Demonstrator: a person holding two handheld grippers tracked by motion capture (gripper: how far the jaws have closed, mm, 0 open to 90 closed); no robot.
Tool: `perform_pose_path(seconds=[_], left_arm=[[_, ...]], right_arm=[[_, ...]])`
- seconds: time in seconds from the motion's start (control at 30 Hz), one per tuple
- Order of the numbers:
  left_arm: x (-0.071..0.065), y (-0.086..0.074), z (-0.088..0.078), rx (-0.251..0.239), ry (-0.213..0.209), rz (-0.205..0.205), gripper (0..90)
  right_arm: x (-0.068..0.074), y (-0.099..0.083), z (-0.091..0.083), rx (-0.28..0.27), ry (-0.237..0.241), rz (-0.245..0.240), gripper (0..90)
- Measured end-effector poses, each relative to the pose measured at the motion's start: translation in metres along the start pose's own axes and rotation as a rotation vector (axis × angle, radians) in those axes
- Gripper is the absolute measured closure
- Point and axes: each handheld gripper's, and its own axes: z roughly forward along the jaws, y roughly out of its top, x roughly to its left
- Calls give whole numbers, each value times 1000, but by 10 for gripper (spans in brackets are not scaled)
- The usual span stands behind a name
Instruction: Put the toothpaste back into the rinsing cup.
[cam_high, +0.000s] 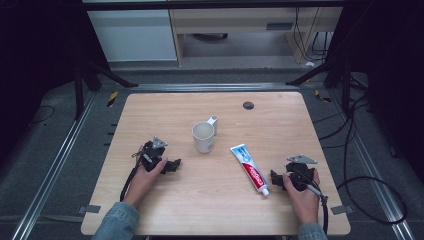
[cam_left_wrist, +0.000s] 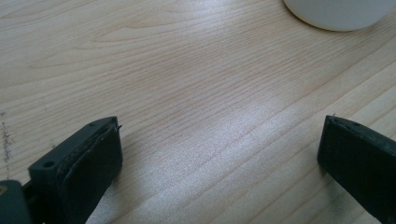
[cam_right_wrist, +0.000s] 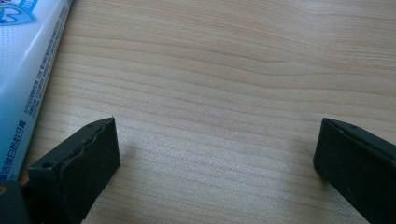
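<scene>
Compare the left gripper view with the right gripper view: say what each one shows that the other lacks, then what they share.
Left gripper view alone: the rounded bottom edge of the white mug at the top right, well beyond the left gripper.

Right gripper view alone: the blue and white toothpaste tube lying along the left edge, beside the right gripper and outside its left finger.

Both: two black fingers standing wide apart, with nothing between them but the bare wooden table.
</scene>
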Motion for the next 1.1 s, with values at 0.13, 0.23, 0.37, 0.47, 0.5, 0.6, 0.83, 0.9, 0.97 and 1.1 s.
perform_pose_path(seconds=[0.13,0.23,0.37,0.47,0.5,0.6,0.83,0.9,0.97,1.1], left_arm=[[0,0,-1,1,6,-5,0],[0,-1,-1,1,8,-7,0],[1,0,-1,4,13,-11,0],[1,0,-1,4,13,-11,0],[1,0,-1,4,13,-11,0],[1,0,-1,5,13,-11,0],[1,-1,-1,2,13,-11,0],[1,-1,-1,2,13,-12,0],[1,-1,-1,2,13,-12,0],[1,-1,-1,3,13,-11,0]], right_arm=[[0,0,0,0,0,0,7],[0,0,0,0,0,0,7],[-2,3,1,11,16,-16,23],[0,12,-7,8,18,-54,90],[3,17,-11,5,7,-70,82],[8,32,-24,16,-12,-121,120],[29,68,-54,68,10,-241,161],[34,81,-62,94,18,-279,192],[35,84,-64,96,9,-288,203],[39,101,-70,127,14,-314,242]])
